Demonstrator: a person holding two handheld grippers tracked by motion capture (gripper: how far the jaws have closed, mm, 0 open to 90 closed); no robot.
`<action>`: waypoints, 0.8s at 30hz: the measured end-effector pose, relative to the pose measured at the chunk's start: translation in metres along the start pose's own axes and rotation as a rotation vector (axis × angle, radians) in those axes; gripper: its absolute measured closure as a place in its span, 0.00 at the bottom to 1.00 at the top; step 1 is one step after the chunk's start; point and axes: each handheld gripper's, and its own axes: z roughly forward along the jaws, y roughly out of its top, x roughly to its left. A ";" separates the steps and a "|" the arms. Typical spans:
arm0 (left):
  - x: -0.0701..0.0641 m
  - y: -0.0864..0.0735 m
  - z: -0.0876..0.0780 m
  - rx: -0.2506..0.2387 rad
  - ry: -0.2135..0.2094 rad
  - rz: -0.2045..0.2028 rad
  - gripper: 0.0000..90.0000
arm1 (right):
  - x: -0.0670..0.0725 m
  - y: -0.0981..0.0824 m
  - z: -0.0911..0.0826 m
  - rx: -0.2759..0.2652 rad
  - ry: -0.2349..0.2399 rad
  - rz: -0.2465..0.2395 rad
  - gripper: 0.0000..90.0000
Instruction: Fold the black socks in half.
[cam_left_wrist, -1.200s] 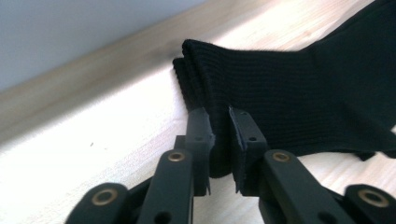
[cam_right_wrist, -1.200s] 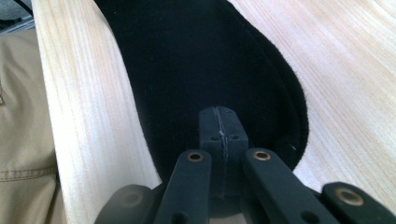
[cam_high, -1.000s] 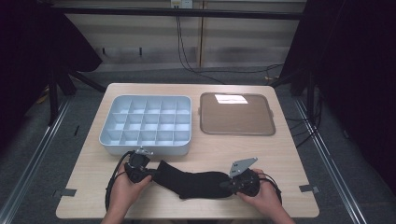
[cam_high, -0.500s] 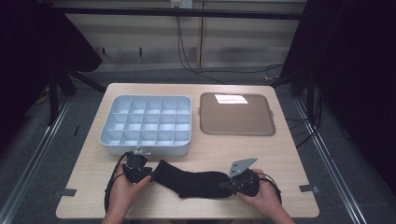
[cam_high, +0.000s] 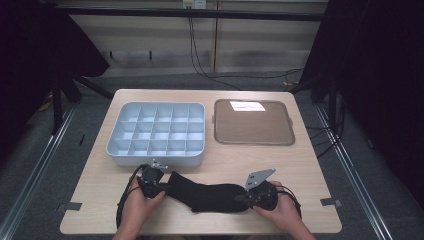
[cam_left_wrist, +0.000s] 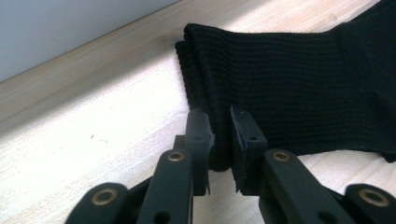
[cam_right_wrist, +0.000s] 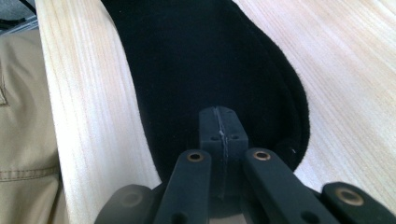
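A black sock (cam_high: 210, 195) lies flat along the table's near edge between two hands. My left gripper (cam_high: 162, 187) is at its cuff end. In the left gripper view the jaws (cam_left_wrist: 222, 123) have just been closing and now pinch the ribbed cuff edge of the sock (cam_left_wrist: 289, 84). My right gripper (cam_high: 245, 197) is at the toe end. In the right gripper view its jaws (cam_right_wrist: 218, 112) are pressed tight together on the toe of the sock (cam_right_wrist: 201, 60), whose fabric runs in under them.
A pale blue tray (cam_high: 156, 159) with several compartments stands just behind the left hand. A flat brown tray (cam_high: 252, 130) with a white label (cam_high: 246, 105) sits at the back right. Bare wooden table (cam_high: 305, 165) lies to the right.
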 end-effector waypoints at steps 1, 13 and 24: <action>0.000 0.000 0.000 0.000 0.000 0.000 0.88 | 0.000 0.000 0.000 0.000 0.000 0.000 1.00; 0.005 0.005 -0.006 0.030 -0.046 -0.011 0.89 | 0.000 0.000 0.000 0.000 0.001 0.001 1.00; 0.000 0.014 -0.025 -0.002 -0.094 0.003 0.89 | 0.000 0.000 0.000 0.003 0.003 0.008 1.00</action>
